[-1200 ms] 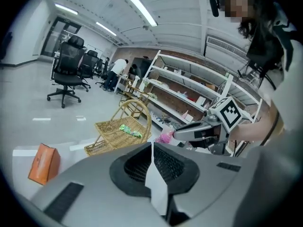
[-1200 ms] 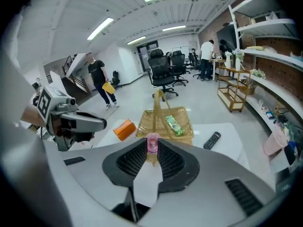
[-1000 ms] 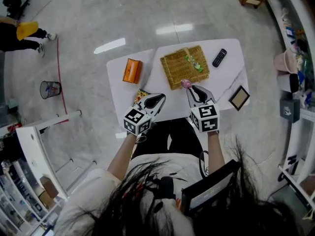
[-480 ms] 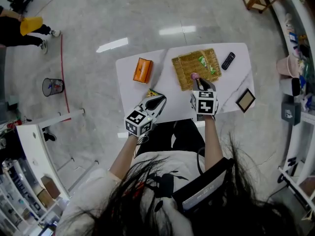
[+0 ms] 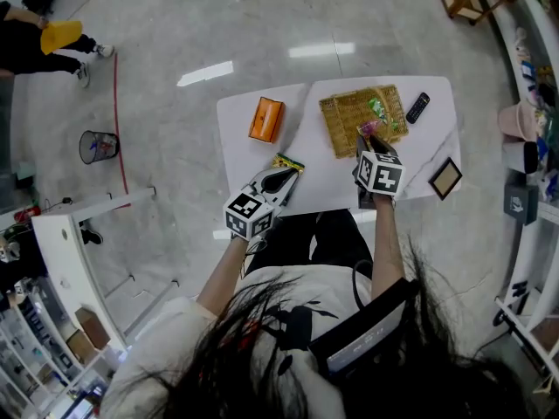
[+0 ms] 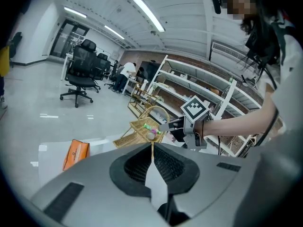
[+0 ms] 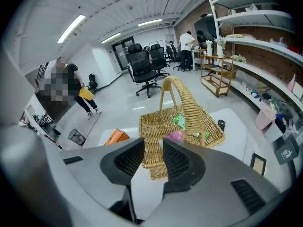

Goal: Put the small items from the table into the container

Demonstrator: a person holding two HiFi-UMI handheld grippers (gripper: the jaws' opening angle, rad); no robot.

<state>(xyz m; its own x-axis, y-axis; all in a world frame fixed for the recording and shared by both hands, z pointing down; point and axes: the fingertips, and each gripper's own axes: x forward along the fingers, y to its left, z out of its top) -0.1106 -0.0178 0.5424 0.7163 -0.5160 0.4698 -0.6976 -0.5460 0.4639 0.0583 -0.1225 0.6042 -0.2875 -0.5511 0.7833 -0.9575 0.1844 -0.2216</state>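
Note:
A wicker basket [image 5: 342, 122] [image 7: 156, 126] [image 6: 137, 129] stands on the white table [image 5: 323, 177]. In it lie a green packet [image 5: 377, 106] [image 7: 179, 121] and a pink item [image 5: 368, 129] [image 7: 175, 136] [image 6: 151, 135]. My right gripper [image 5: 371, 141] [image 7: 153, 144] hangs over the basket's near edge; its jaws are opening and nothing is between them, with the pink item just beyond. My left gripper [image 5: 291, 172] [image 6: 152, 146] has its tips together, right beside a yellow-green snack packet [image 5: 286, 161] on the table. That packet is hidden in the left gripper view.
An orange box [image 5: 266, 119] [image 6: 75, 153] [image 7: 115, 137] lies left of the basket. A black remote [image 5: 417, 107] [image 7: 220, 125] lies to the basket's right, and a small picture frame [image 5: 445, 179] [image 7: 258, 163] sits by the table's right corner. Office chairs, shelves and people are further off.
My right gripper carried the pink item forward and down over the basket, then its jaws parted and the item now lies inside. My left gripper slid over to the snack packet.

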